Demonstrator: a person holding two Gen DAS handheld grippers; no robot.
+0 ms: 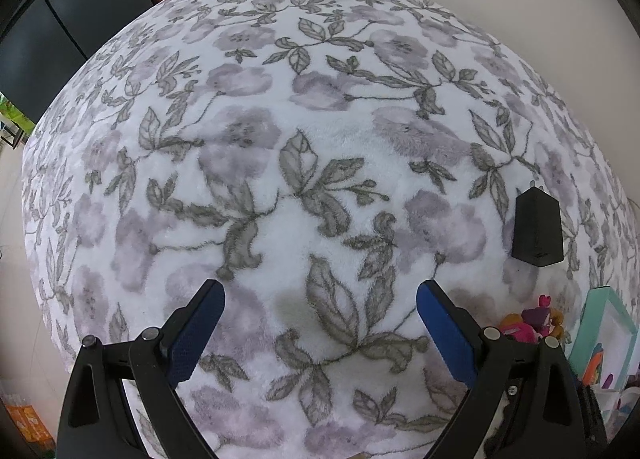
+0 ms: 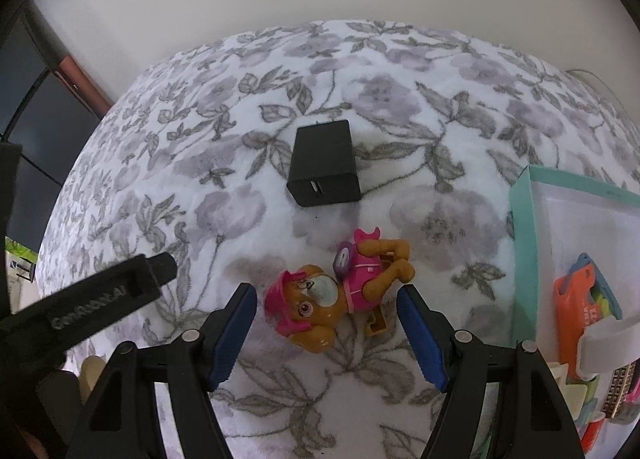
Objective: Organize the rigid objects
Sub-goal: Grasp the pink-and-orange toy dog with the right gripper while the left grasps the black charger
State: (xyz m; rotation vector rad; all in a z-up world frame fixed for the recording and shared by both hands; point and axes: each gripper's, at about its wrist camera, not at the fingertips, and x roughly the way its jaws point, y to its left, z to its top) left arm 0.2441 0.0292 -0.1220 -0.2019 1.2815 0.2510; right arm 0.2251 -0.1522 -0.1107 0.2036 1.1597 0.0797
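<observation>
Right wrist view: my right gripper (image 2: pixel 324 301) stands wide apart around the toy dog (image 2: pixel 320 299), ready to grasp; left gripper (image 1: pixel 320 299) spread, empty.

Soft, even daylight, faint shadows, sharp centres, heavy fisheye bending and dark corner vignetting.
</observation>
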